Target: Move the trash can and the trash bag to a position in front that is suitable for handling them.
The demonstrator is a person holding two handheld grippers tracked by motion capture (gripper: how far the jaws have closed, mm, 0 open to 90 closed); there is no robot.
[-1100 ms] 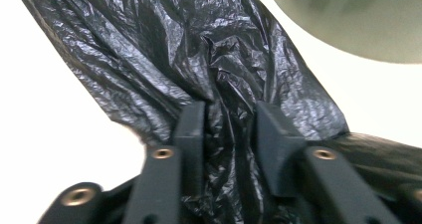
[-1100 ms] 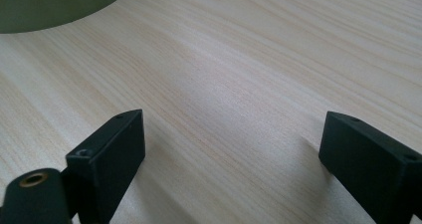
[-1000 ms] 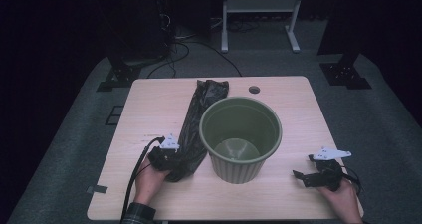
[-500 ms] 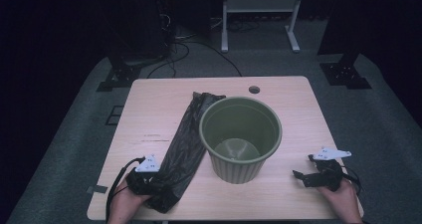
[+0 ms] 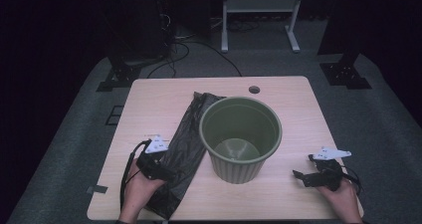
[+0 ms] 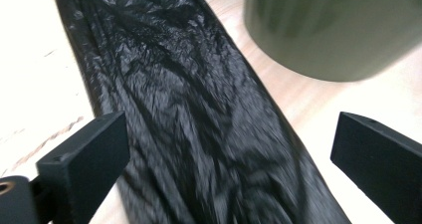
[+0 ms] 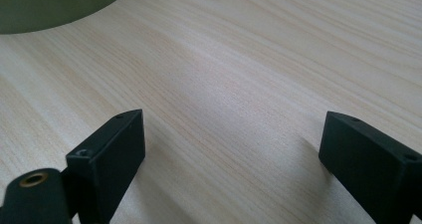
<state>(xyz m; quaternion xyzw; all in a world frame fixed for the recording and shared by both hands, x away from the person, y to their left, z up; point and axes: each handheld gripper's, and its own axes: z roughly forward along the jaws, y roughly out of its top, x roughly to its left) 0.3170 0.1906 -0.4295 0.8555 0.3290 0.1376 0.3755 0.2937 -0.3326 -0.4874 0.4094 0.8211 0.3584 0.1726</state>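
Black bag, folded long, lies flat on the table against the green bin's left side. Left claw has just been opening wide above it, seemingly holding nothing. Right claw rests open and empty. A shallow pinch could slip off the slick plastic, or nudge the bin.

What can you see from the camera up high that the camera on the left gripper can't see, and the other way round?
High view alone: the whole table, the inside of the green bin, the right gripper and both hands.

Left gripper view alone: the black bag's shiny wrinkles close up, with the left gripper's jaws spread wide on either side of it, not pinching it; they have just been opening.

Both: the bag lying flat on the wood beside the bin.
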